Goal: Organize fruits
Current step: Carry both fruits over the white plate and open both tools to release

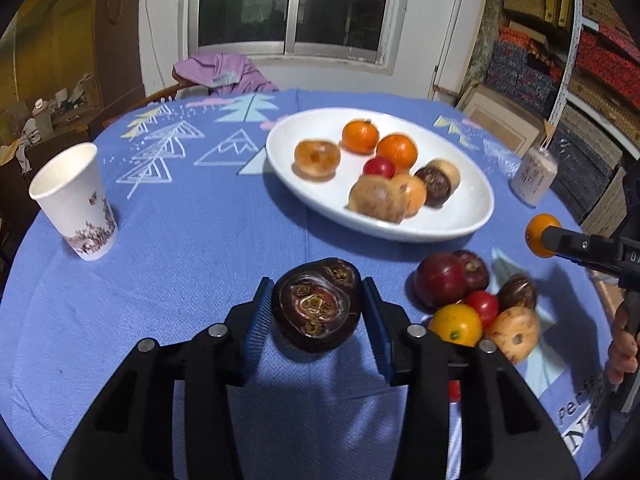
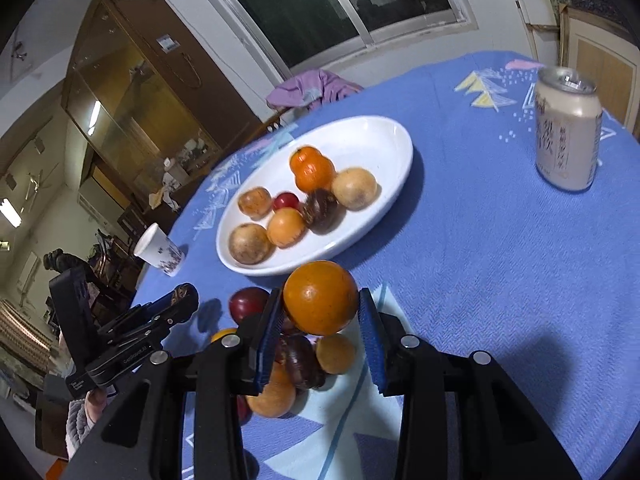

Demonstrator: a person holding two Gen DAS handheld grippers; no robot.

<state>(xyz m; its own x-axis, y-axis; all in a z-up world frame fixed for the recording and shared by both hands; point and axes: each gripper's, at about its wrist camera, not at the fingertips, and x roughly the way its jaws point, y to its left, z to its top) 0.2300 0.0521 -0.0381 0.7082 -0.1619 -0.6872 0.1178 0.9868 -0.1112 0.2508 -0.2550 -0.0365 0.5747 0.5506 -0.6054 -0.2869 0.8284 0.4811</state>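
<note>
Clamped between the left gripper's (image 1: 316, 312) blue pads, a dark brown water chestnut (image 1: 317, 309) hangs above the tablecloth (image 1: 192, 232). Right gripper (image 2: 320, 322) likewise grips an orange (image 2: 321, 297). Ahead of both lies the white oval plate (image 1: 472, 216), its long axis slanting rightward; the right gripper looks nearer. Loose fruit pile (image 1: 472, 304) sits just right of the left gripper.

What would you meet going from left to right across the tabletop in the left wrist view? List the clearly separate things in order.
Paper cup → dark fruit held in the left claw → white plate of fruit → pale can → orange held in the right claw.
</note>
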